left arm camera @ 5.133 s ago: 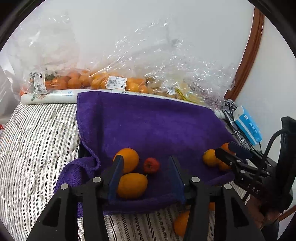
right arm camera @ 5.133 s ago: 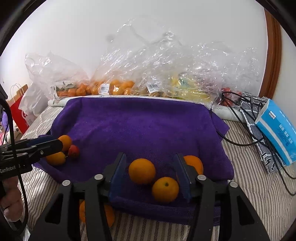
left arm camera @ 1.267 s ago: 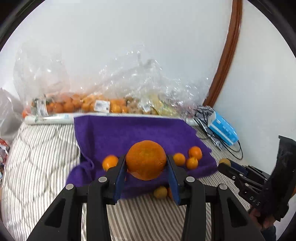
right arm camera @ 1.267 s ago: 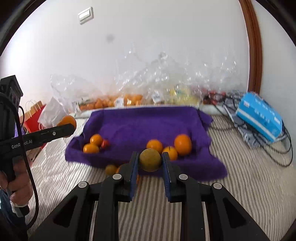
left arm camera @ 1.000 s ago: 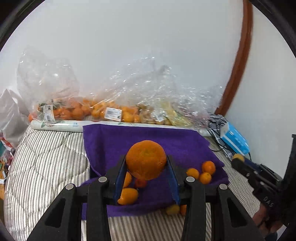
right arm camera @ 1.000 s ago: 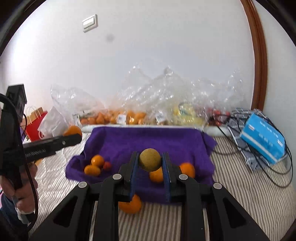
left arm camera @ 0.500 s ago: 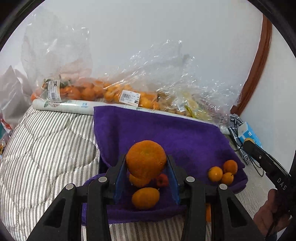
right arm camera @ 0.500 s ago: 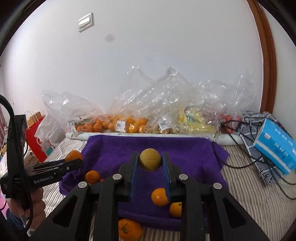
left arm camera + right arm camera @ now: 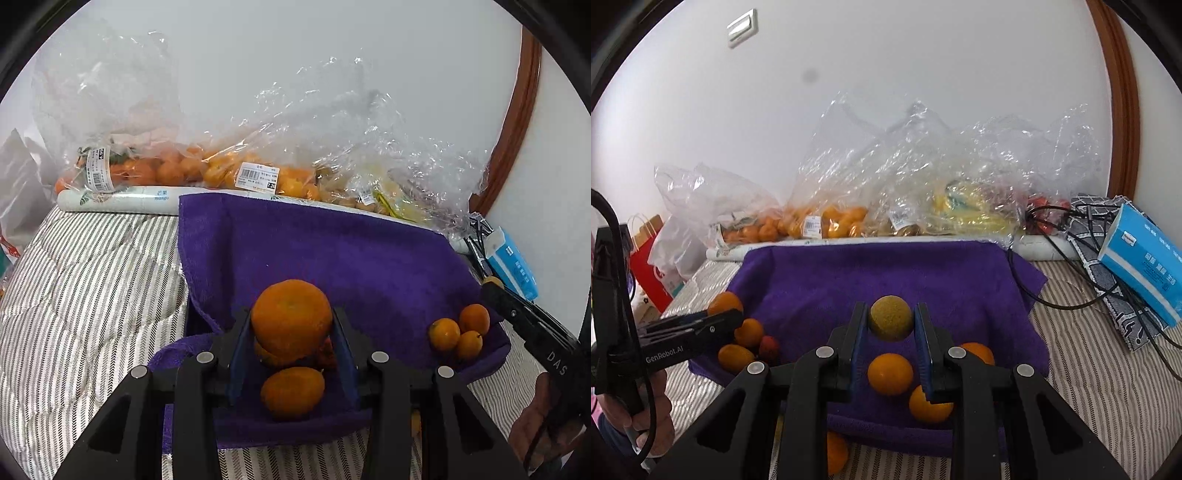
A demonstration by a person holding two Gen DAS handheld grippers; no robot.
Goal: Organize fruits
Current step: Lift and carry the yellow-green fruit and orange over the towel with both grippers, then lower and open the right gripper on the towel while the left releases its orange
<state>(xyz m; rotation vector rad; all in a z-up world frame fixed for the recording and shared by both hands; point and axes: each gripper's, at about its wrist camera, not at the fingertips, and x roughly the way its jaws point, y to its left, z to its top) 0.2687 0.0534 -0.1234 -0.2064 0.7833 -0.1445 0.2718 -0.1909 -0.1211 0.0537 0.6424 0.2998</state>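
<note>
Purple towel (image 9: 332, 251) lay directly below: left gripper (image 9: 291, 332) clamped a mandarin (image 9: 291, 317) over its front-left corner pile, right gripper (image 9: 891, 328) gripped a yellowish fruit (image 9: 891, 323) above its front-right cluster.

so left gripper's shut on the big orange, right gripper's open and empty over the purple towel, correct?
Not quite. The right gripper isn't empty: the right wrist view shows its jaws shut on a small yellowish-brown fruit above the purple towel. The left gripper does hold the big orange.
</note>
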